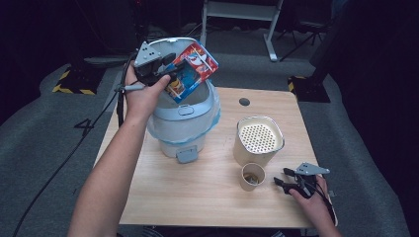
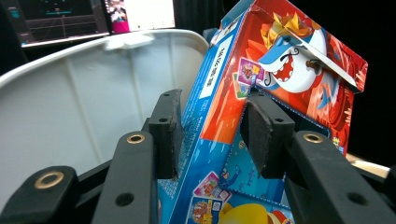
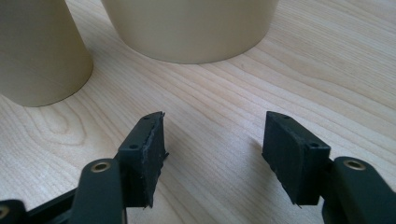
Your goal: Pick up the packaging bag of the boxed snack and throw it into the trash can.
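A red and blue game box (image 1: 195, 69) with a cartoon shark hangs tilted over the open mouth of a pale grey pedal bin (image 1: 183, 123). My left gripper (image 1: 173, 66) is at the box's lower left edge. In the left gripper view the box (image 2: 224, 93) stands between the jaws of the left gripper (image 2: 210, 135), dented at the right pad, and the left pad sits a sliver off its blue side. The bin's raised lid (image 2: 70, 102) is behind. My right gripper (image 1: 282, 177) rests low at the table's front right, open and empty (image 3: 212, 149).
A beige canister (image 1: 258, 140) with a perforated top and a small paper cup (image 1: 252, 176) stand just ahead of the right gripper; both loom close (image 3: 191, 32), (image 3: 37, 56). The wooden table (image 1: 197, 192) has a round cable hole (image 1: 244, 101). A cable trails off the table's left side.
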